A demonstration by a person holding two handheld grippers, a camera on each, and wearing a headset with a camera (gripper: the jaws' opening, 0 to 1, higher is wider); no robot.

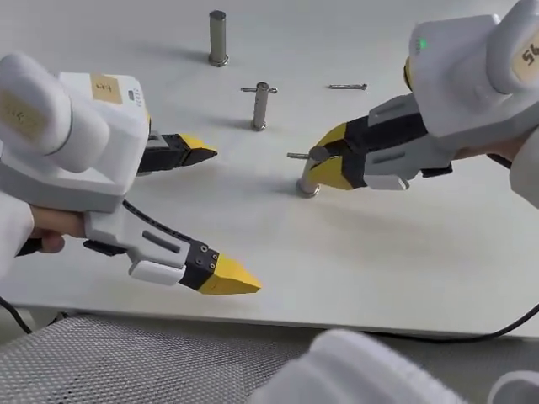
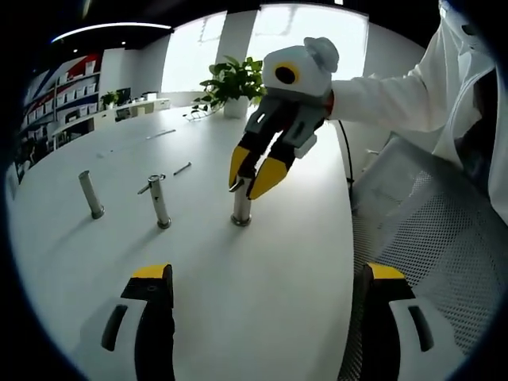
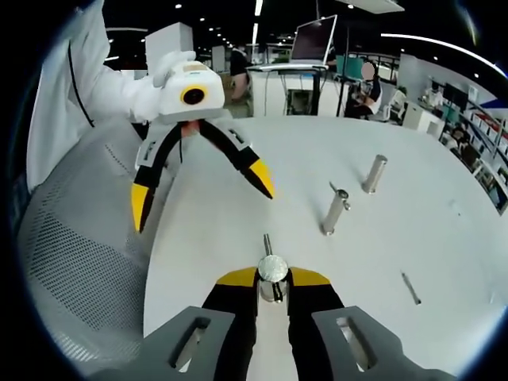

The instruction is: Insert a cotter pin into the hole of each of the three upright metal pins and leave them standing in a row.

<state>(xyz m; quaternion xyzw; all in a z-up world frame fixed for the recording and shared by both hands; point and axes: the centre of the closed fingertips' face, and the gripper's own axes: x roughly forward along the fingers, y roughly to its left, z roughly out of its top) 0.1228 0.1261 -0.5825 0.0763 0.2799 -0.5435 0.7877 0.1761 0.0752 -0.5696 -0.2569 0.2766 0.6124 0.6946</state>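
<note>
Toward the near edge of the table [image 1: 379, 269], the right gripper [image 1: 330, 160] pinches its jaws on the top of the nearest metal pin [image 1: 308, 181], likely steadying it while a cotter pin [image 1: 295, 156] pokes through its hole. The left gripper [image 1: 234, 219] hovers alongside, jaws wide, free to help.

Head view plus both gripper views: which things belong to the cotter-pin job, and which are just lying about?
Job: far pin, bare; middle pin with fitted cotter pin; near pin with second cotter pin, right gripper fingers around its top; loose cotter pin; left gripper, open.
Lying about: potted plant, monitor, mesh chair.
</note>
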